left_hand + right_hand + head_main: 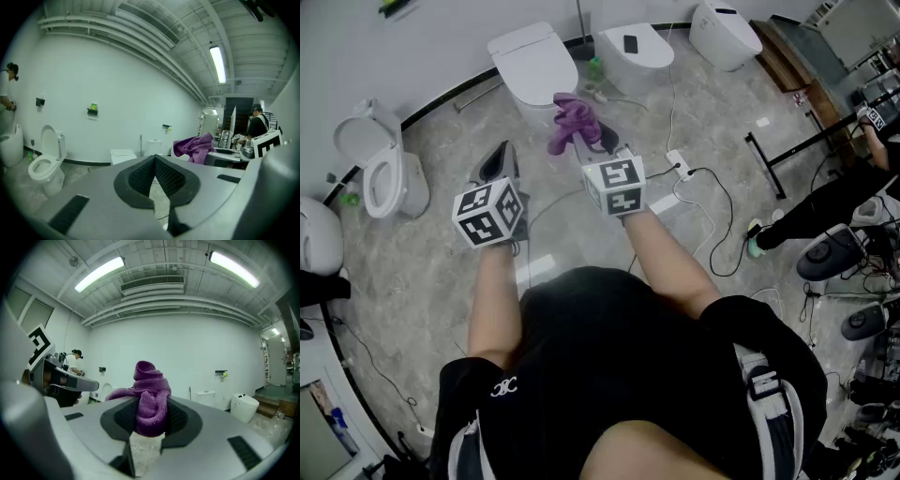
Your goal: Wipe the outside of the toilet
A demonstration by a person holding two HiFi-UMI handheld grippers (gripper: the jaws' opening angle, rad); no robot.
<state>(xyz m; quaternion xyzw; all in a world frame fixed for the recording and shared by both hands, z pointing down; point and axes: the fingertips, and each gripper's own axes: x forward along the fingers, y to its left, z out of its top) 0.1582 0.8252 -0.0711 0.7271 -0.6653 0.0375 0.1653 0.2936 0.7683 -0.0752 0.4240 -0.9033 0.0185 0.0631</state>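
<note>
A white toilet with its lid down (pixel 532 64) stands by the far wall, straight ahead of me; it also shows in the left gripper view as the toilet (pixel 123 155). My right gripper (pixel 602 142) is shut on a purple cloth (pixel 572 120), which hangs bunched in the air in front of that toilet. In the right gripper view the cloth (pixel 150 392) sticks up between the pads of the right gripper (pixel 150 416). My left gripper (pixel 500 157) is held beside it at the left; its pads meet with nothing between them, as the left gripper (pixel 154 159) shows in its own view.
More toilets line the curved wall: an open one (pixel 382 171) at the left and two closed ones (pixel 636 47) (pixel 724 33) to the right. A green bottle (pixel 595 67), a power strip (pixel 679 164) with cables, a black stand (pixel 773 159) and a person (pixel 839 197) are nearby.
</note>
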